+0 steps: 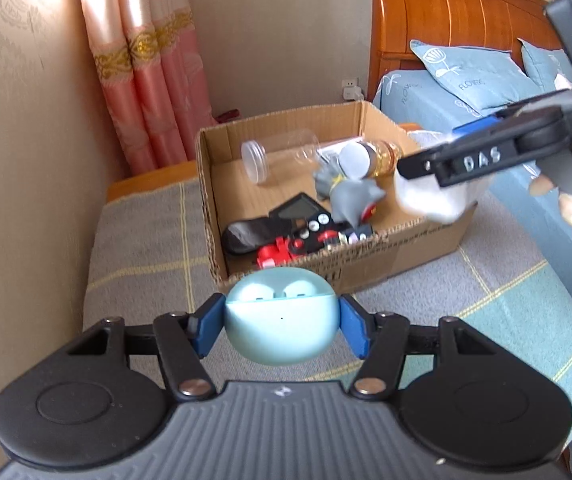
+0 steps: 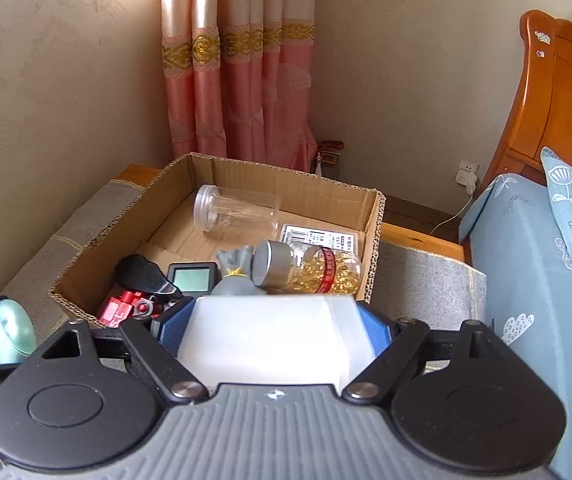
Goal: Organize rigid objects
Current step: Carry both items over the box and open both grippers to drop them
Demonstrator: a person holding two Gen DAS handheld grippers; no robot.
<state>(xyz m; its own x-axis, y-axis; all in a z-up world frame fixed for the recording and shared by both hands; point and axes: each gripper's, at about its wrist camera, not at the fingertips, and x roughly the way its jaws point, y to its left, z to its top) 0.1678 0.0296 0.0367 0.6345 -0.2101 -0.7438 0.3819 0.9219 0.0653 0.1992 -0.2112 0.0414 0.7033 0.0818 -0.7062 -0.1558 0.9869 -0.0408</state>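
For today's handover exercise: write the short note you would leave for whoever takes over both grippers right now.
Left gripper: shut on the pale blue earbud case, near the cardboard box, not yet over it.
Right gripper: a white block sits between its pads; whether they grip it cannot be told.
Already in the box: clear jar, capsule bottle, grey figurine, red toy, small black devices.
Left to do: put the case and the block into the box.
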